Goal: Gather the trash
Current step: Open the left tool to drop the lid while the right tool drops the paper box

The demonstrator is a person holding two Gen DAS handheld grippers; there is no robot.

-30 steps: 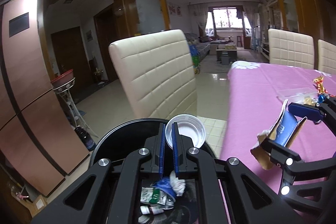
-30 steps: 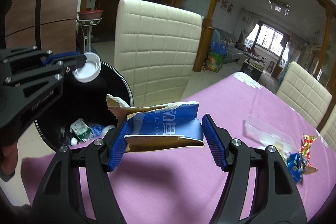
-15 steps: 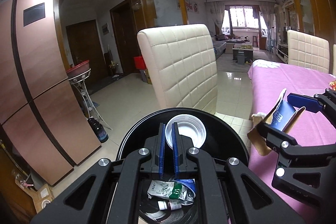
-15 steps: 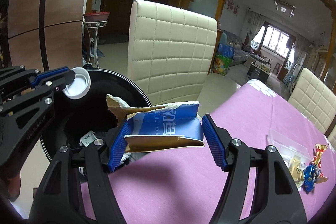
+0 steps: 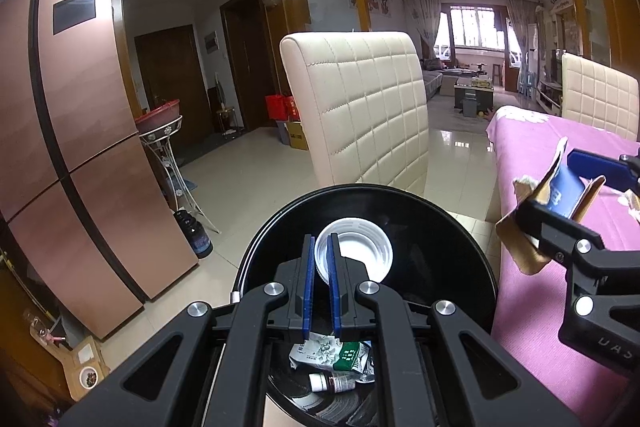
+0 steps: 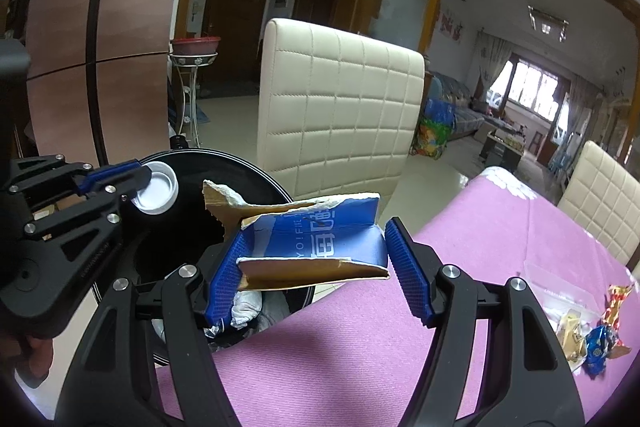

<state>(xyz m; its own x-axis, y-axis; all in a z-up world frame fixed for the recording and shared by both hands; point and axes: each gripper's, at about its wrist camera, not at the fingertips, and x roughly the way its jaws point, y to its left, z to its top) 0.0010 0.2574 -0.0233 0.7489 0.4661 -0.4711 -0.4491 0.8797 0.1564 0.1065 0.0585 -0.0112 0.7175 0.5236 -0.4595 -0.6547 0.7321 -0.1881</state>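
Note:
A round black trash bin (image 5: pixel 440 223) stands on the floor beside the purple table. My left gripper (image 5: pixel 320 251) is shut on the rim of a white plastic lid (image 5: pixel 360 255), holding it over the bin's mouth; the lid (image 6: pixel 158 193) and left gripper (image 6: pixel 120 183) also show in the right wrist view. My right gripper (image 6: pixel 310 259) is shut on a torn blue cardboard box (image 6: pixel 320 239), held at the table's corner close to the bin (image 6: pixel 256 183). A crumpled wrapper (image 5: pixel 332 351) and a small bottle (image 5: pixel 332 383) lie in the bin.
A cream padded chair (image 5: pixel 368 107) stands just behind the bin. The purple tablecloth (image 6: pixel 400 347) carries candy wrappers (image 6: pixel 604 331) and a clear plastic tray (image 6: pixel 556 275) at the right. A copper fridge (image 5: pixel 60 155) and a plant stand (image 5: pixel 164 147) stand left.
Both grippers have swung left towards the bin. The lid now hangs over the bin's middle, and the blue box has come up to the bin's edge. Both grips are unchanged.

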